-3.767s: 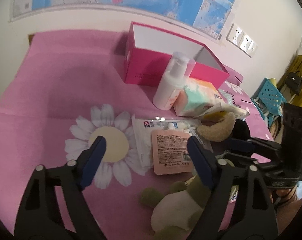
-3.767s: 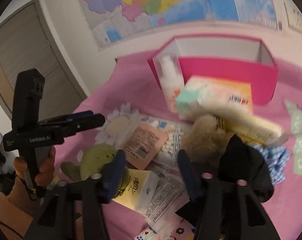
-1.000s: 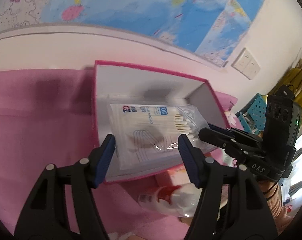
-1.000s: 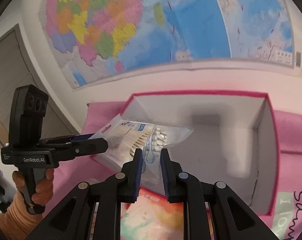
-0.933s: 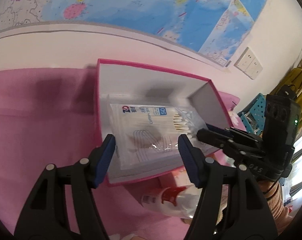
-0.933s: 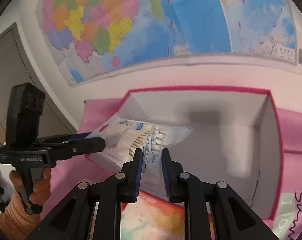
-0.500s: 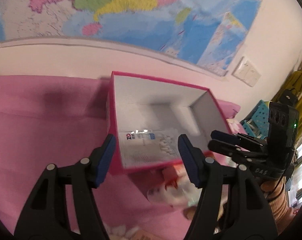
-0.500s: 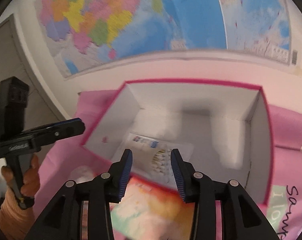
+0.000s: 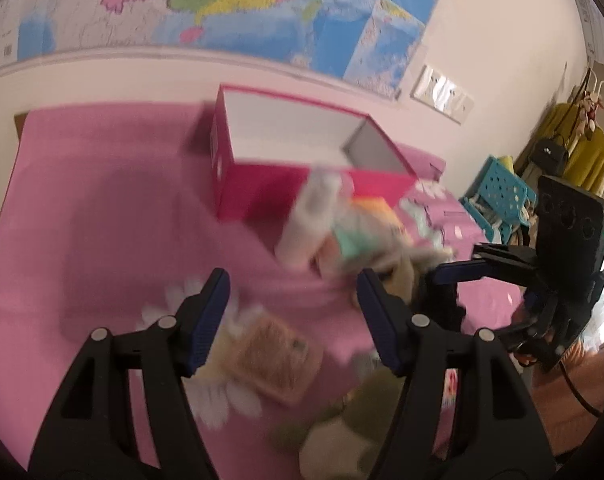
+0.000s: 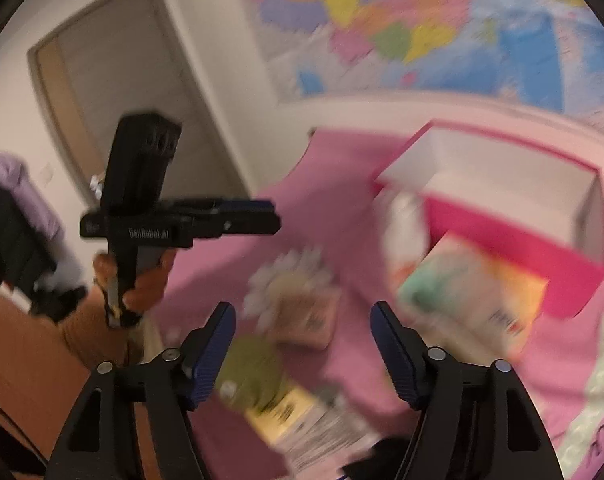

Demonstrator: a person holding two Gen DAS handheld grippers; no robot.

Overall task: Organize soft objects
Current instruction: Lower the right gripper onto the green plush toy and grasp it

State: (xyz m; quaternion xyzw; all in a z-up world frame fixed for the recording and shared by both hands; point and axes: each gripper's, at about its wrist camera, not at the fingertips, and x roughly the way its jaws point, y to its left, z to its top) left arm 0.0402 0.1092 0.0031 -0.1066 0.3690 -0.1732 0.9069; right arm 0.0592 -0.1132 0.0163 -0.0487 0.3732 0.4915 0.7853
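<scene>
Both views are blurred. The open pink box [image 9: 302, 184] [image 10: 502, 240] stands at the back of the pink daisy cloth [image 9: 102, 240]; its front wall hides the inside. In front of it lie a white bottle [image 9: 306, 224], a pastel tissue pack [image 10: 470, 292], a pink sachet [image 9: 274, 356], a beige plush [image 9: 398, 276] and a green plush [image 9: 342, 432] [image 10: 254, 372]. My left gripper [image 9: 292, 280] [image 10: 270, 216] hovers open over the sachet, holding nothing. My right gripper [image 10: 302, 312] [image 9: 442, 280] is over the pile with its jaws opening and nothing between them.
A yellow packet [image 10: 282, 412] and other flat packets lie near the front. A world map [image 9: 262, 8] covers the wall behind the box. A door [image 10: 142, 100] is at the left. A teal basket [image 9: 498, 196] and hanging clothes [image 9: 582, 152] stand at the right.
The cotton swab bag, held by both grippers over the box, was let go and lay inside it. Both grippers then pulled back toward the pile, and the right jaws spread wide.
</scene>
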